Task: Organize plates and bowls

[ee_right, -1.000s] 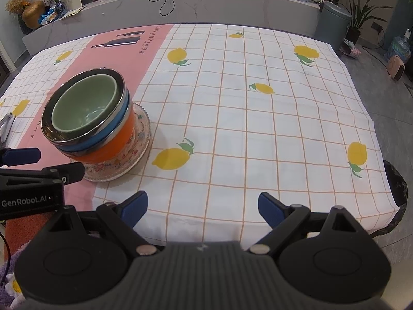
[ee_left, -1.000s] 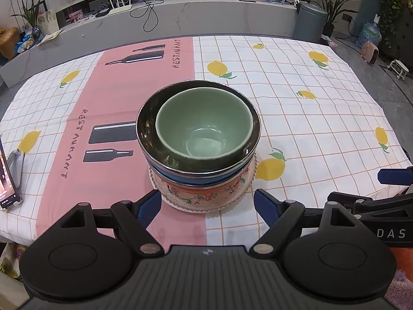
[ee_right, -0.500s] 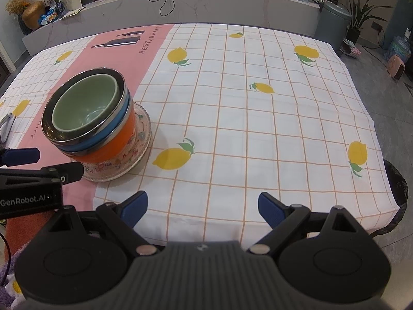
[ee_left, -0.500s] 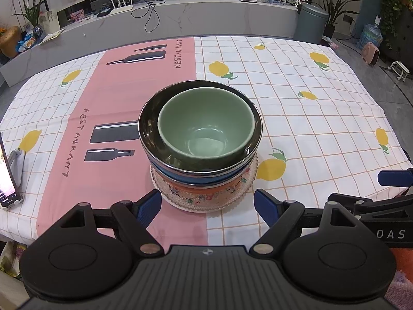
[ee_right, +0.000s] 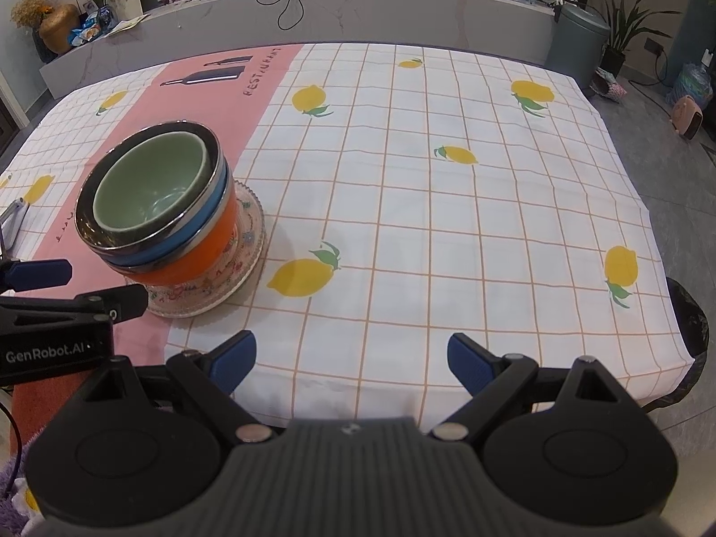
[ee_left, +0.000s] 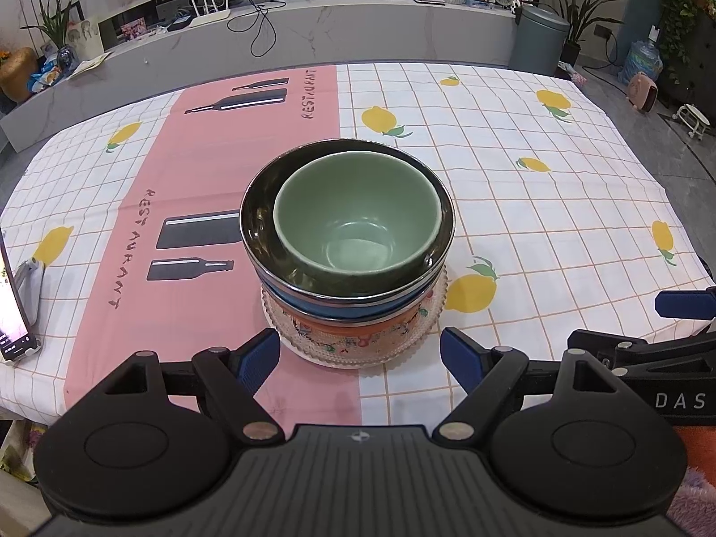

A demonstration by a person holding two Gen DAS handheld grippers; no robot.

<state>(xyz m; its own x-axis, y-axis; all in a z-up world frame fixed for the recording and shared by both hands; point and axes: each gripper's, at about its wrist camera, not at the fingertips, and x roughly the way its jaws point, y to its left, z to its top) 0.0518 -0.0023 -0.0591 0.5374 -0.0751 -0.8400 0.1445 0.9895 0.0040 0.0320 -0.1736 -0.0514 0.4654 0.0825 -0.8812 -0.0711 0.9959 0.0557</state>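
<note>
A stack stands on the tablecloth: a green bowl (ee_left: 353, 223) inside a steel bowl (ee_left: 259, 219), above a blue bowl (ee_left: 349, 308) and an orange bowl (ee_left: 353, 324), all on a patterned glass plate (ee_left: 358, 349). The stack also shows in the right wrist view, with the green bowl (ee_right: 152, 188) on top and the plate (ee_right: 215, 286) beneath. My left gripper (ee_left: 360, 351) is open and empty just in front of the plate. My right gripper (ee_right: 351, 355) is open and empty over the table's near edge, right of the stack.
A phone on a stand (ee_left: 18, 308) sits at the table's left edge. The other gripper's arm (ee_left: 649, 358) reaches in at the right. A grey bin (ee_right: 577, 40) and plants stand beyond the far right corner. A stone counter (ee_left: 313, 40) runs behind the table.
</note>
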